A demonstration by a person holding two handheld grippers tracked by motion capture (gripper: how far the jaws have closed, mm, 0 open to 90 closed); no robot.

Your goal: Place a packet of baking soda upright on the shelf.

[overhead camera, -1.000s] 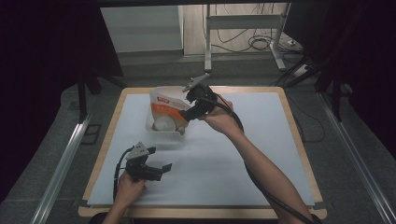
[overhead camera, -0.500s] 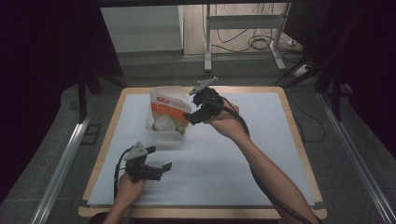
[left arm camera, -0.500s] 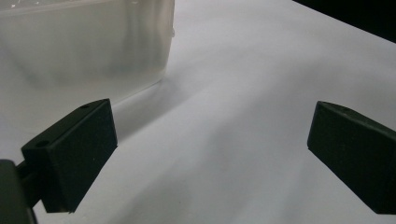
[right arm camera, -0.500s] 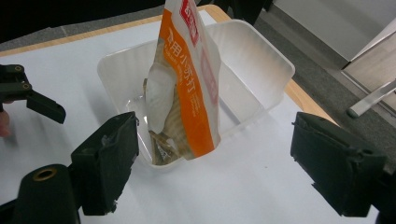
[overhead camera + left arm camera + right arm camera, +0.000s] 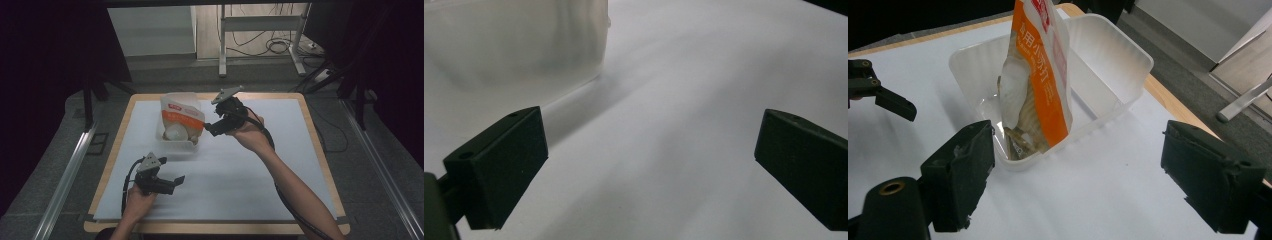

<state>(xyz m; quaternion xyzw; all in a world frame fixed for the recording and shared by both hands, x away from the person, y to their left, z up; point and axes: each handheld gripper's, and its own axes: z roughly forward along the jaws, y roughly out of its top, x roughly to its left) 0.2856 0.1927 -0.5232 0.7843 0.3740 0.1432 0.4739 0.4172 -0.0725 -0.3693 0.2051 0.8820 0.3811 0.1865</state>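
An orange and white snack pouch (image 5: 181,121) (image 5: 1038,80) stands upright inside a clear plastic tub (image 5: 175,144) (image 5: 1108,55) at the back left of the white table. My right gripper (image 5: 212,129) (image 5: 1075,185) hovers just right of the tub, open, with nothing between its fingers. My left gripper (image 5: 179,181) (image 5: 649,165) rests low near the table's front left, open and empty, pointing right. The tub's cloudy wall (image 5: 514,45) shows at the top left of the left gripper view. The left gripper's jaws (image 5: 878,95) also appear at the left edge of the right gripper view.
A white sheet (image 5: 260,175) covers the wooden table (image 5: 320,145). Metal rails run along the floor at both sides. A metal frame leg (image 5: 222,45) and cables (image 5: 280,47) lie on the floor behind the table.
My right gripper has drawn back to the right, away from the pouch and tub. The pouch stays standing in the tub. My left gripper has not moved.
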